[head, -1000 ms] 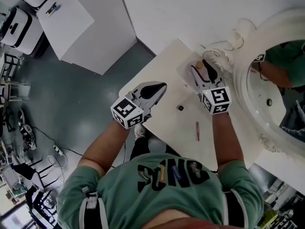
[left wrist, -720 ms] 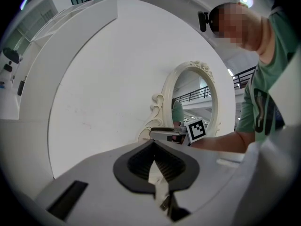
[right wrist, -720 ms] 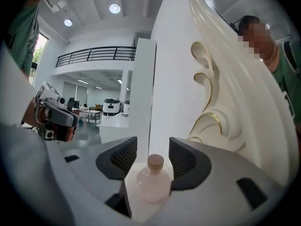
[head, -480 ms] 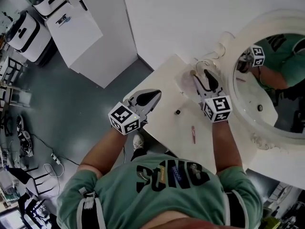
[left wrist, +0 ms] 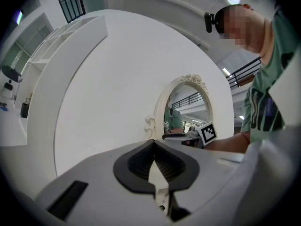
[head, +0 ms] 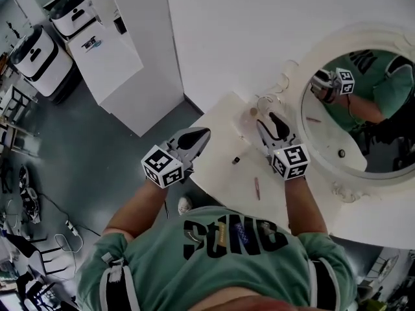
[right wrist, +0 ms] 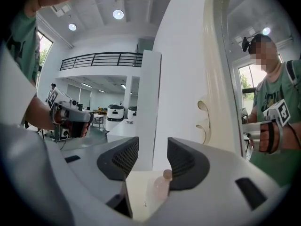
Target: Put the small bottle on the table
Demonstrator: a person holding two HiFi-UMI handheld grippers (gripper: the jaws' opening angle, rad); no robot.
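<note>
The small bottle [right wrist: 161, 186], pale pink with a tan cap, stands on the cream table [head: 217, 157] near the mirror; in the head view its cap [head: 254, 111] shows just left of my right gripper [head: 264, 114]. In the right gripper view it sits between the jaws of my right gripper [right wrist: 146, 160], close against the right pad [right wrist: 184, 160] and apart from the left one. Those jaws are closing. My left gripper [head: 202, 133] hangs over the table's left edge, shut with nothing in it [left wrist: 154, 166].
A small black piece [head: 236, 161] and a pink pen [head: 257, 188] lie on the table between the arms. A round mirror in an ornate white frame [head: 303, 83] stands at the table's right. A white cabinet [head: 107, 54] stands on the grey floor at far left.
The head view has shifted, so more of the mirror shows. Both grippers keep about the same places over the table, and the bottle stays at the right gripper's jaws.
</note>
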